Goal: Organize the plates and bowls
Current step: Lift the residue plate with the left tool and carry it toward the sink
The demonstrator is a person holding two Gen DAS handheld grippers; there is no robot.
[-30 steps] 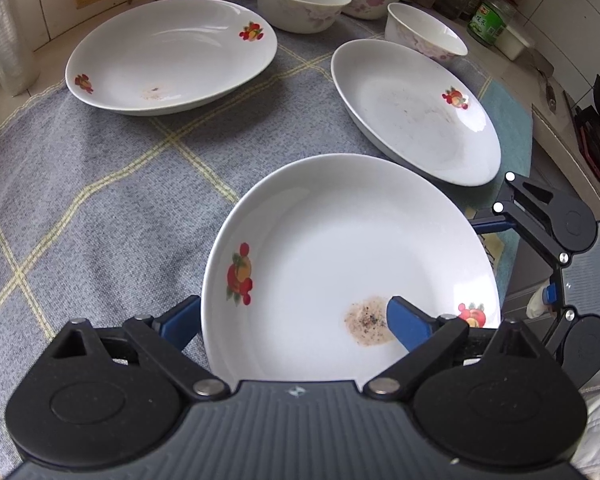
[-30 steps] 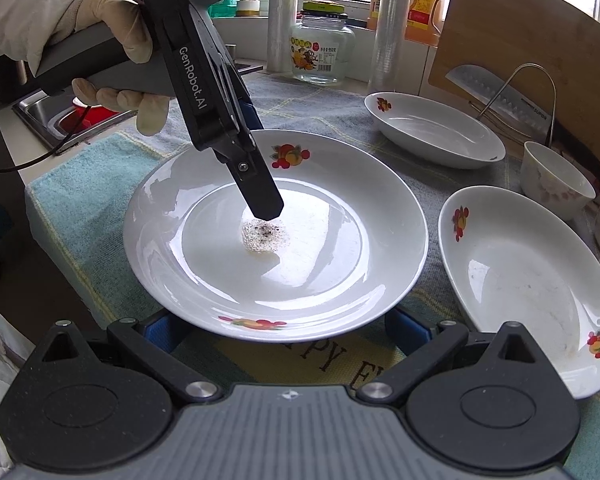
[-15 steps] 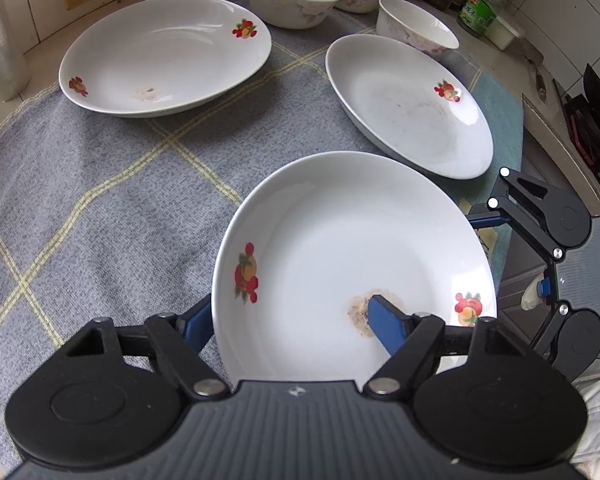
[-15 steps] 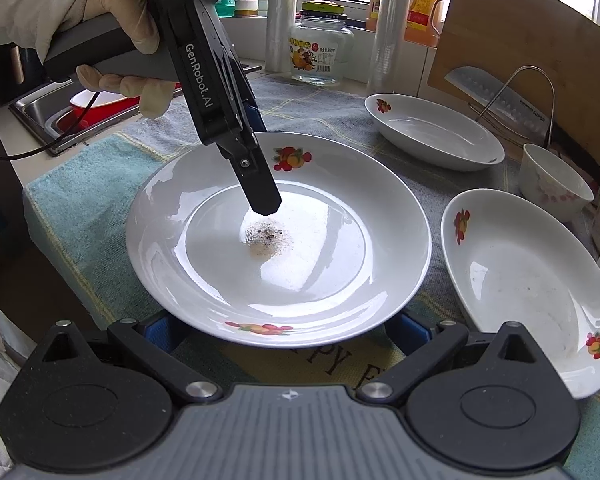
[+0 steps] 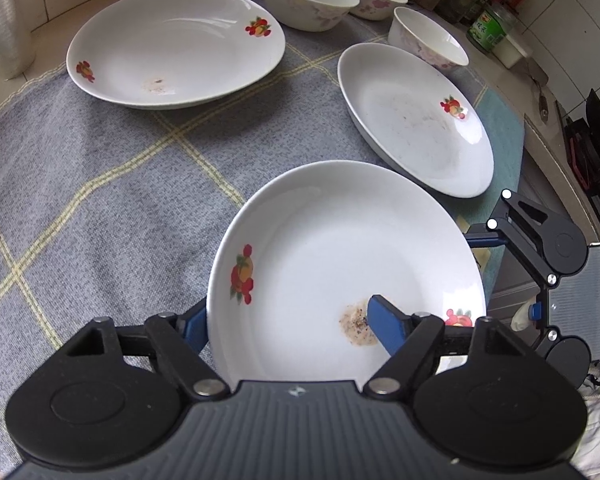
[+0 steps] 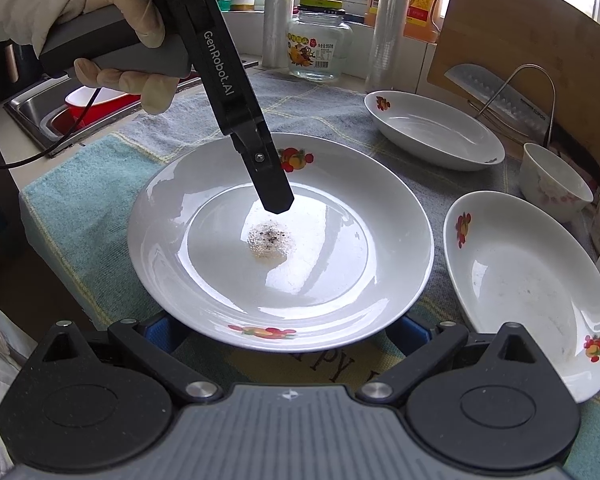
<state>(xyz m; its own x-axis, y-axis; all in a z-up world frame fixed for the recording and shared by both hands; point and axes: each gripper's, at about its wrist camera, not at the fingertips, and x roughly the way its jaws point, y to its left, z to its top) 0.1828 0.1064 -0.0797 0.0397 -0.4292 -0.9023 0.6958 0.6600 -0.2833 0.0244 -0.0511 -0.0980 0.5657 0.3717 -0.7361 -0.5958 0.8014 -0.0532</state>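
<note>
A white plate [image 5: 340,240] with fruit decals and a brown stain lies nearest on the grey checked cloth. My left gripper [image 5: 288,312] is shut on its rim, one blue pad inside the dish beside the stain and the other under the edge. From the right wrist view its upper finger [image 6: 274,188] reaches into the same plate [image 6: 340,208]. My right gripper [image 6: 288,334] is open, its fingers spread wide below the plate's near rim. Two more plates [image 5: 176,44] [image 5: 412,120] and three bowls [image 5: 308,0] lie further back.
A sink [image 6: 72,116] with a red tub lies beyond the teal towel [image 6: 72,208]. A glass jar [image 6: 320,44], an oil bottle, a cutting board [image 6: 540,52] with a knife in a wire rack, and several jars [image 5: 488,24] line the counter's edges.
The left gripper's jaws have narrowed onto the plate's rim. The plate has tipped slightly, so the stain now shows clear of the fingertip. The right gripper has not moved.
</note>
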